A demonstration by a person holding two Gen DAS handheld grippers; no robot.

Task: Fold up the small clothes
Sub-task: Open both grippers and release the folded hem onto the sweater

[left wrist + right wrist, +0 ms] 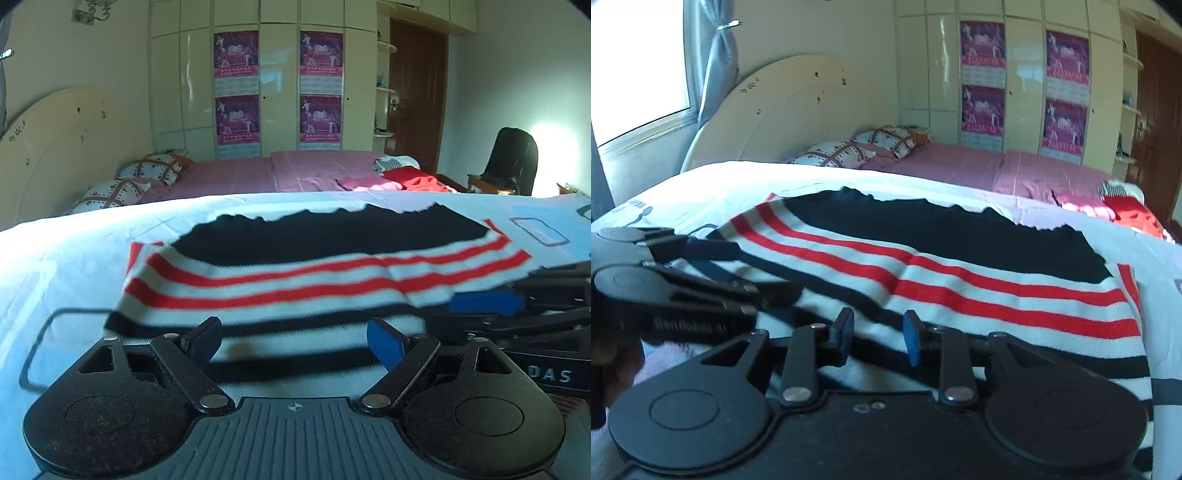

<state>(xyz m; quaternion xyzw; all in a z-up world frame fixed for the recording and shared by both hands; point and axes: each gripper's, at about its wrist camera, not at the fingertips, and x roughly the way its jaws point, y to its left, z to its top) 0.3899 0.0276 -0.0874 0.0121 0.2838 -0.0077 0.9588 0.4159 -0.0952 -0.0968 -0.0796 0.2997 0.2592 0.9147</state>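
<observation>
Knitwear lies spread on the white sheet (74, 258): a small striped sweater (314, 273), black at the far end, then red-and-white bands, then black-and-white bands at the near edge of the bed. It looks soft, light and limp, a ribbed knit that should drape and stretch rather than hold a crease, so I would expect it to sag wherever it is lifted. The near hem or the corners of the striped end look like the sensible places to pinch, one corner for each hand.

The left gripper (295, 341) hovers over the near hem with its fingers spread wide and nothing between them. The right gripper (877, 338) sits beside it with a narrow gap between its blue pads (911, 338); the cloth lies below, and no fold is pinched in them, so it is released too.

The sheet is smooth, with printed outlines. Beyond it lies a pink bedspread (258, 173) with two patterned pillows (147, 170) at the headboard (798, 110), red clothes (413, 181) at its far corner, and a cream wardrobe (184, 81) bearing posters (236, 55).
</observation>
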